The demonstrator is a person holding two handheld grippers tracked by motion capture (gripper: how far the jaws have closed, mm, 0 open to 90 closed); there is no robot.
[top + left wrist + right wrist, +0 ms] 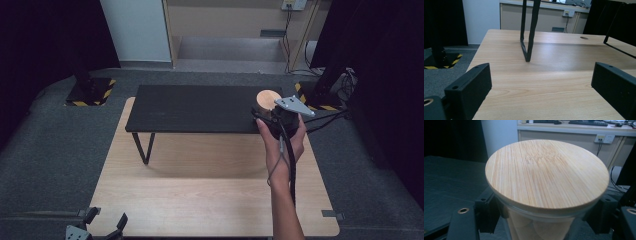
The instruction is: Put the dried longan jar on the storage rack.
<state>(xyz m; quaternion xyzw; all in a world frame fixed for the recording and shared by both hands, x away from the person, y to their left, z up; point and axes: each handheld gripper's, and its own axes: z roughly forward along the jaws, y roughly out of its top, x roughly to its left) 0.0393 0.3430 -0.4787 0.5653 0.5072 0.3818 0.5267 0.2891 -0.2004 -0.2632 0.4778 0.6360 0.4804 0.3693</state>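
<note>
At the far left, the left gripper (pixel 102 225) sits low at the near left corner of the pale rectangular wooden table (pixel 200 200), cut off by the bottom edge of the high view. Its 2 black jaws stand wide apart with nothing between them; in the left gripper view they frame bare tabletop (pixel 541 95), and ahead of them a thin black metal leg (pixel 528 37) comes down onto the wood.

That leg belongs to the low black rectangular shelf (pixel 195 107) standing across the far half of the table, its long side running left to right.

At the shelf's right end stands the round clear jar with a flat bamboo lid (pixel 268 100). It is upright, its long axis vertical, the lid facing up. The right gripper (pixel 280 120), held in the person's right hand (pixel 287 145), is clenched around the jar's body just under the lid (pixel 546 172). The jar's lower part is cut off in the right gripper view, and its contents are hard to make out.
</note>
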